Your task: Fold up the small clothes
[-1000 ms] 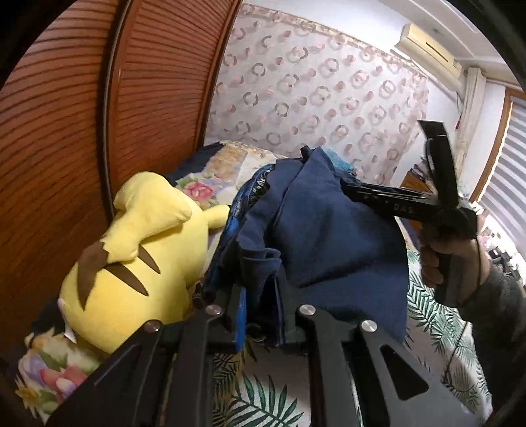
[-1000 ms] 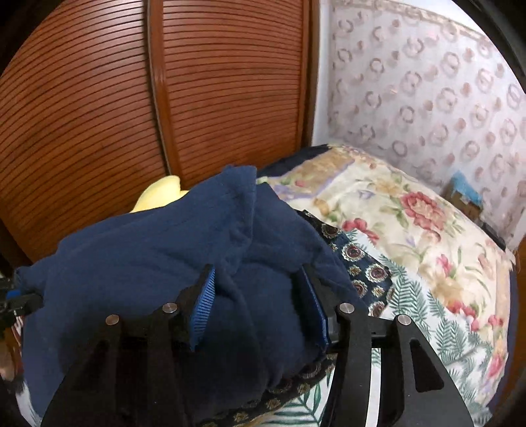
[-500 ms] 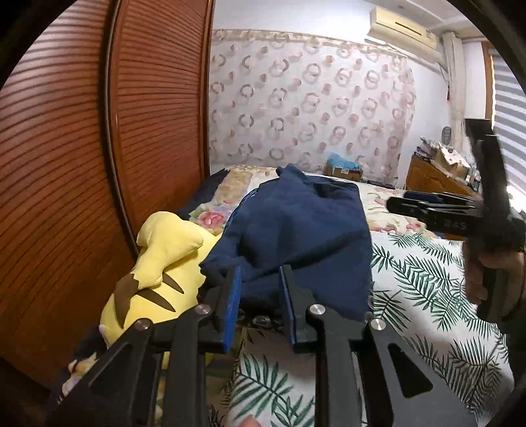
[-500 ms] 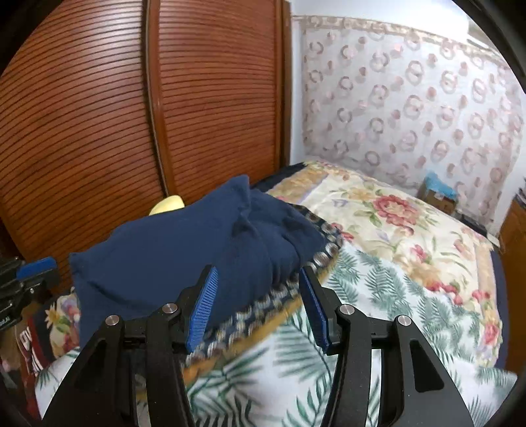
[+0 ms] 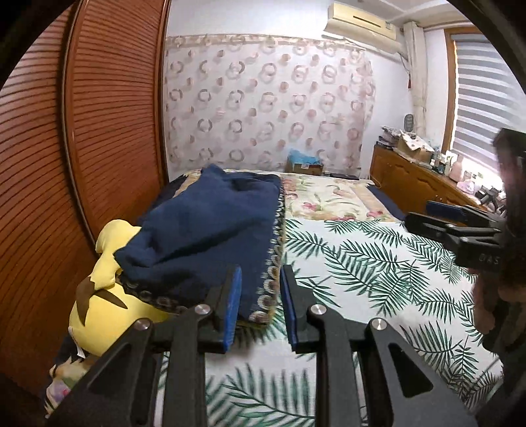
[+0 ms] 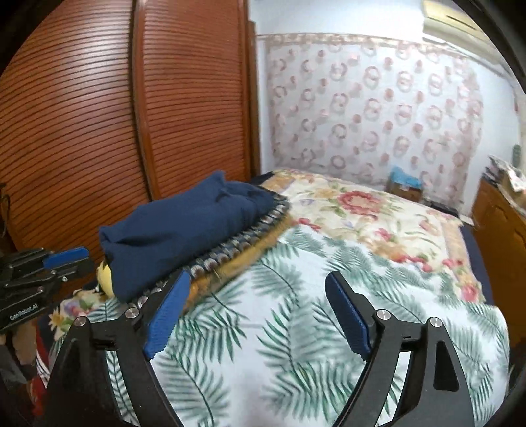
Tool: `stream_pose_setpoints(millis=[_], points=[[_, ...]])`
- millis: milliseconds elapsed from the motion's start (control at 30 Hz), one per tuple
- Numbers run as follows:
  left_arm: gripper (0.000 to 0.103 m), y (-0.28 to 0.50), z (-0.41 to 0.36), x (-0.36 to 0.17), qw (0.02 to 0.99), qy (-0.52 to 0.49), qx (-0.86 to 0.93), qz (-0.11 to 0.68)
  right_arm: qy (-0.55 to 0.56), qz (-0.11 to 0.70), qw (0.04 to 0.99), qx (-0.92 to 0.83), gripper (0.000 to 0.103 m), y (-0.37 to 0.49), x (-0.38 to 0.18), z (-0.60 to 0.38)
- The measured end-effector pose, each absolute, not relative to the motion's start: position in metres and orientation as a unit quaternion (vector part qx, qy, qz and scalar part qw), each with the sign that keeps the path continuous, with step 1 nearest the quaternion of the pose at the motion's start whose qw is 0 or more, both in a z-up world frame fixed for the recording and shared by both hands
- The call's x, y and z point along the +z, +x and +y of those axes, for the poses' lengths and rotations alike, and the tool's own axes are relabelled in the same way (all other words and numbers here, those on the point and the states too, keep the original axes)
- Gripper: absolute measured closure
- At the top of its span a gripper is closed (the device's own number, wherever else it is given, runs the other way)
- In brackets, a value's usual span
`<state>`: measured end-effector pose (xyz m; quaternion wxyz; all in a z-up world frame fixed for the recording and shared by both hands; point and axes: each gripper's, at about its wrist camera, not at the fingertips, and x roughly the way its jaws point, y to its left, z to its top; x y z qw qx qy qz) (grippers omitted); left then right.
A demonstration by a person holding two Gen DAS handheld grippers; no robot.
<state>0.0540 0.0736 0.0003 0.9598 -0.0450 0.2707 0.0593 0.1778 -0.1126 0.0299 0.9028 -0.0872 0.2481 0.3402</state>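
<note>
Folded navy garment [image 5: 210,230] rests stacked on the bed [image 5: 361,262]; left claw [image 5: 259,305] apart, right claw [image 6: 256,315] opening, both empty

Slatted reddish-brown wardrobe doors [image 5: 82,157] are filling the whole left side, their ribs catching a soft sheen. Straight ahead, a sheer curtain [image 5: 269,105] printed with pink rings is hanging across the back wall under a patterned border. High up in the right corner an air conditioner [image 5: 361,19] is sitting against the pale wall [image 5: 250,16]. Daylight is seeping through a striped blind [image 5: 486,82] in a wooden frame on the right. Beneath it a wooden dresser [image 5: 417,180] is carrying a clutter of boxes and small items. The bed [image 6: 328,345] is spreading wide, palm-leaf sheet near, flowered quilt [image 6: 371,210] beyond.
</note>
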Motion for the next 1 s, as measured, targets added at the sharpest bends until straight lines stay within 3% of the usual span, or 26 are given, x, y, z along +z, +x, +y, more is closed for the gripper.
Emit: stream_pose_setpoints(millis=[500, 1000], points=[[0.08, 0.06, -0.007, 0.031, 0.967, -0.024, 0.009, 0.253, -0.02, 0.214, 0.951, 0.222, 0.016, 0.118, 0.044, -0.237], [0.079, 0.052, -0.029, 0.073, 0.977, -0.01, -0.001, 0.214, -0.004, 0.174, 0.969, 0.174, 0.016, 0.094, 0.073, -0.272]])
